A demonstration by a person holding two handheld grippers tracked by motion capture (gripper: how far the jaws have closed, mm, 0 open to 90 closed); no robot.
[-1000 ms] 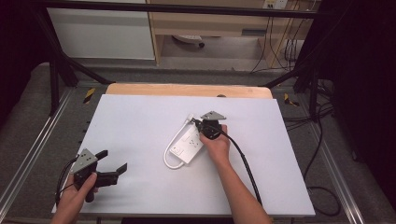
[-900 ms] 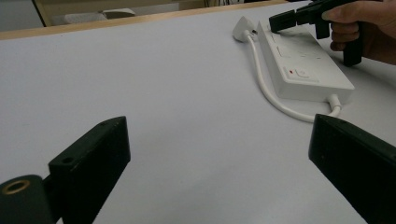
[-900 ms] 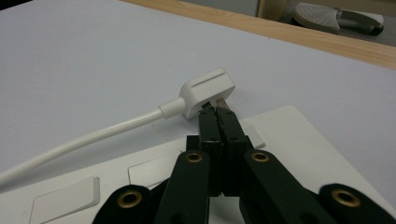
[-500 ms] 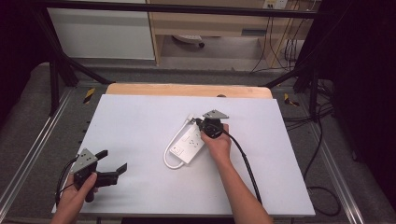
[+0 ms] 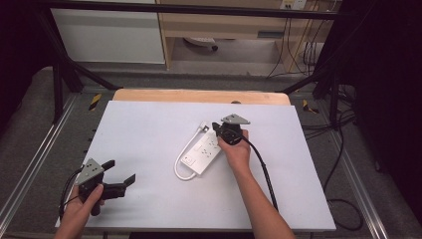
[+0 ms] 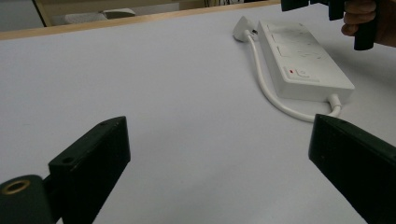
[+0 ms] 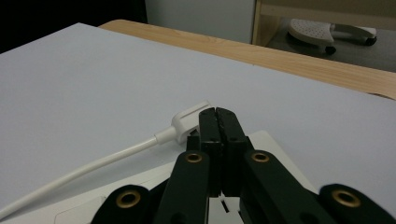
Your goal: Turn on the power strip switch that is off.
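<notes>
A white power strip [image 5: 203,152] lies on the white tabletop [image 5: 144,124], its cord looping from the near end back to a white plug [image 5: 204,126] at the far end. My right gripper [image 5: 217,128] hovers over the strip's far end, jaws shut with nothing between them. In the right gripper view the shut fingertips [image 7: 218,120] sit just right of the plug [image 7: 189,119], above the strip [image 7: 275,145]. My left gripper [image 5: 119,171] is open near the front left corner. In the left gripper view its gripper [image 6: 219,158] faces the power strip [image 6: 303,60] from a distance.
A wooden strip [image 5: 199,95] runs along the table's far edge. A black cable [image 5: 263,169] trails from the right gripper toward the front. Metal frame rails [image 5: 35,154] flank the table. The person's right hand [image 6: 369,18] appears at the top right of the left gripper view.
</notes>
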